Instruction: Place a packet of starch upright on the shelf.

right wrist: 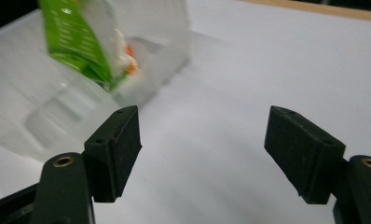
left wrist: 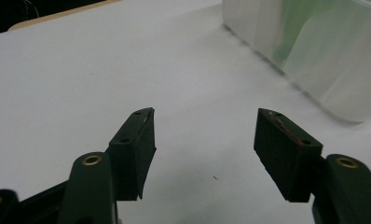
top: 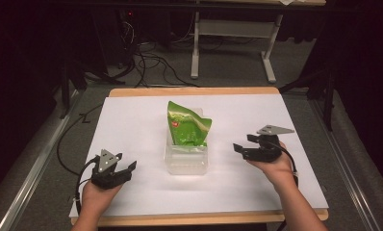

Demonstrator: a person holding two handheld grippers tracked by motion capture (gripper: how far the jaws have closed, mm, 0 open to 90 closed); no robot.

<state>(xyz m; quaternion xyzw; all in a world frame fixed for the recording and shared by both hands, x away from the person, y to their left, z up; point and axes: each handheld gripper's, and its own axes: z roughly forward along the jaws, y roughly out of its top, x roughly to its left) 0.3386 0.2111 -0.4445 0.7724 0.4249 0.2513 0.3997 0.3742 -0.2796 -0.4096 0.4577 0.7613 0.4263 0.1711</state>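
Nearest the table's front edge, the left gripper (top: 113, 169) sits low over the white sheet (top: 132, 125), jaws spread wide with nothing between them. Across on the other side, the right gripper (top: 257, 146) hangs a touch farther in, jaws gaping too and nothing held, off to the side of the clear plastic container (top: 186, 161). Mid-table, that container stands between the two grippers, and the green bag (top: 187, 124) rises out of its far end, tilted. Beyond the wooden table edge (top: 194, 90), cables (top: 151, 65) trail over the floor.
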